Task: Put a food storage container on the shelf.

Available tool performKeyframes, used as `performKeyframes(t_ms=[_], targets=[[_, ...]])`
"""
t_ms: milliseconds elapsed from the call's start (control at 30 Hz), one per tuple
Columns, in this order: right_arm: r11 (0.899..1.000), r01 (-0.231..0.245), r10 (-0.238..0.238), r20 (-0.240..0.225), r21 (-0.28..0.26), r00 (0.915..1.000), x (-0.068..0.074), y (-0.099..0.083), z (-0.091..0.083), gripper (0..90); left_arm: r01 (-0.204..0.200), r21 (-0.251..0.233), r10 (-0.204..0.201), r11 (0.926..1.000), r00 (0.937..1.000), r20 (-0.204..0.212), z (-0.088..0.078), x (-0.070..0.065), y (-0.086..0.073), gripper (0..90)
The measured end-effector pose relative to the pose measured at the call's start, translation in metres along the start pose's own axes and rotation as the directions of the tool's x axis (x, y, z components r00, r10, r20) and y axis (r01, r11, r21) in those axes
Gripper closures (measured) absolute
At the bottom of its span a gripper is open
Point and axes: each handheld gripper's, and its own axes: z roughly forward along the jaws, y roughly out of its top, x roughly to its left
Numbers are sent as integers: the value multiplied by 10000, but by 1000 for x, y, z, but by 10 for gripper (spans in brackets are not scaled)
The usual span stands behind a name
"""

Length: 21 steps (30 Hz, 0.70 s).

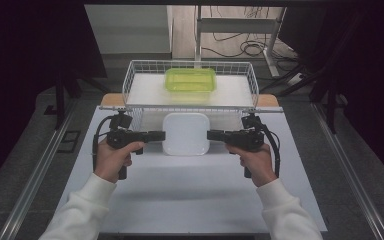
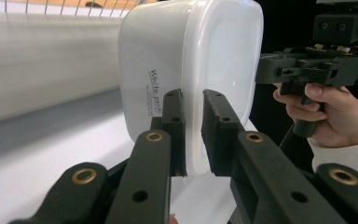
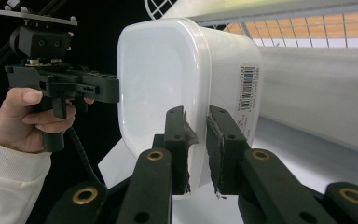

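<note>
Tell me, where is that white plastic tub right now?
In the high view the white tub sits mid-table, just in front of the wire basket, gripped on its rim by the left gripper and the right gripper from either side.

White wire basket (image 1: 252,80), upper centre of frame, at the far edge of the counter (image 1: 190,200). Green translucent container (image 1: 190,80) inside it, toward the rear middle. Grey floor either side, with metal rails (image 1: 35,175) running along the left and right. Loose cables (image 1: 245,47) on the floor, top right.
</note>
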Motion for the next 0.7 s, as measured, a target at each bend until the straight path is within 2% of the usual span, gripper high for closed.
performKeyframes(t_ms=[167,433,700], targets=[[10000,82,-82,-2,-6,10000,6,13,0,780,190,-146,-188,9997,9997,148,-6,0,8,802],[9996,201,-199,110,-198,9997,18,37,-4,778,1,-297,-1,9996,10000,-14,-16,-11,34,801],[9988,262,-254,173,-422,9995,20,60,-9,777,-113,-470,112,9988,9999,-24,-18,-18,55,801]])
